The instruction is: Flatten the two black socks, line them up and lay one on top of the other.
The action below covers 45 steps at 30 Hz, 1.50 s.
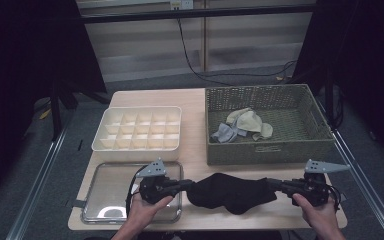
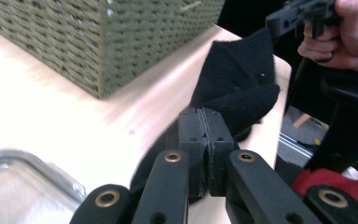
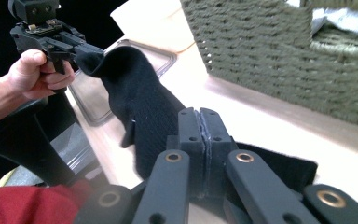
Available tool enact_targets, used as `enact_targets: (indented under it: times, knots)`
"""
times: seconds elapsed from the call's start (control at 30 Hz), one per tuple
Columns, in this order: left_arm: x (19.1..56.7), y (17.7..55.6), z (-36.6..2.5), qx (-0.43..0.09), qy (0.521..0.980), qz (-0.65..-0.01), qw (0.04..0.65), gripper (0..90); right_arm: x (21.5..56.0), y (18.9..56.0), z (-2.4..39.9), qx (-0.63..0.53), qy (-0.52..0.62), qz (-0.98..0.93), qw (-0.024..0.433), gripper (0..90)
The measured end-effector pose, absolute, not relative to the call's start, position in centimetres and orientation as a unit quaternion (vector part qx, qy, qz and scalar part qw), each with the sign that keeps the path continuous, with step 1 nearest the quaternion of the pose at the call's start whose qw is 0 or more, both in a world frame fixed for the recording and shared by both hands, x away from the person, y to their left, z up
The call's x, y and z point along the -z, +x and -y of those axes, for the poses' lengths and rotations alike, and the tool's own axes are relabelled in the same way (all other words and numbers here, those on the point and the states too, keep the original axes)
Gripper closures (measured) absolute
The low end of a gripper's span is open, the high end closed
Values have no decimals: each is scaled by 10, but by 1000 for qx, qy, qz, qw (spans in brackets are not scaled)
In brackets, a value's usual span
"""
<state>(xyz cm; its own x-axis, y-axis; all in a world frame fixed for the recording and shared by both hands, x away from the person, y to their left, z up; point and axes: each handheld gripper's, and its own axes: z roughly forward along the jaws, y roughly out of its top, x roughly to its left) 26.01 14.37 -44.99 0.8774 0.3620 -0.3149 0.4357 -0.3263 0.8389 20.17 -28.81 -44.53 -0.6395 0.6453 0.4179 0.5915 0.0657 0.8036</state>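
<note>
I hold a black knitted sock [image 1: 230,192] stretched between my two tools, just above the near edge of the pale wooden table [image 1: 195,120]. My left gripper [image 1: 186,186], a black two-jaw tool with a grey three-cornered plate on top, is clenched on the sock's left end; in the left gripper view its jaws press together on the dark cloth [image 2: 242,88]. My right gripper [image 1: 275,185], of the same build, is clamped on the sock's right end, and in the right gripper view the fabric [image 3: 144,102] runs from its closed jaws across to the other tool. The sock sags slightly in the middle and lies in front of a large olive-green woven basket [image 1: 270,150]. Inside that basket sits a small heap of beige and grey-blue socks [image 1: 242,125]. To the basket's left stands a cream plastic organiser tray with many small square compartments [image 1: 137,145]. Under my left hand [image 1: 147,210] lies a shallow clear-bottomed tray with a metal rim [image 1: 105,200].
</note>
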Motion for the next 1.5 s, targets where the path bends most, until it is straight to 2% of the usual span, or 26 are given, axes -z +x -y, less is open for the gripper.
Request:
enact_targets:
  times: [0.17, 0.37, 0.7, 0.8, 0.83, 1.1, 1.3, 1.5]
  knots:
    - [465, 258, -145, 53, 824, -249, 506, 883, 448, 201, 282, -523, 426, -738, 17, 890]
    - [477, 262, -139, 65, 829, -262, 489, 866, 465, 221, 273, -495, 432, -753, 13, 890]
    - [482, 273, -140, 55, 835, -277, 473, 739, 477, 241, 270, -469, 438, -766, 25, 863]
    - [479, 274, -140, 52, 837, -268, 474, 747, 477, 243, 270, -473, 440, -763, 27, 819]
    - [478, 275, -139, 55, 836, -263, 479, 777, 477, 242, 270, -474, 442, -761, 29, 794]
    - [483, 268, -123, 68, 858, -226, 457, 850, 473, 227, 282, -475, 456, -751, 43, 755]
    - [493, 263, -108, 76, 879, -209, 422, 853, 471, 220, 292, -478, 467, -742, 57, 723]
    - [499, 259, -102, 67, 892, -203, 398, 851, 475, 216, 291, -470, 465, -748, 47, 724]
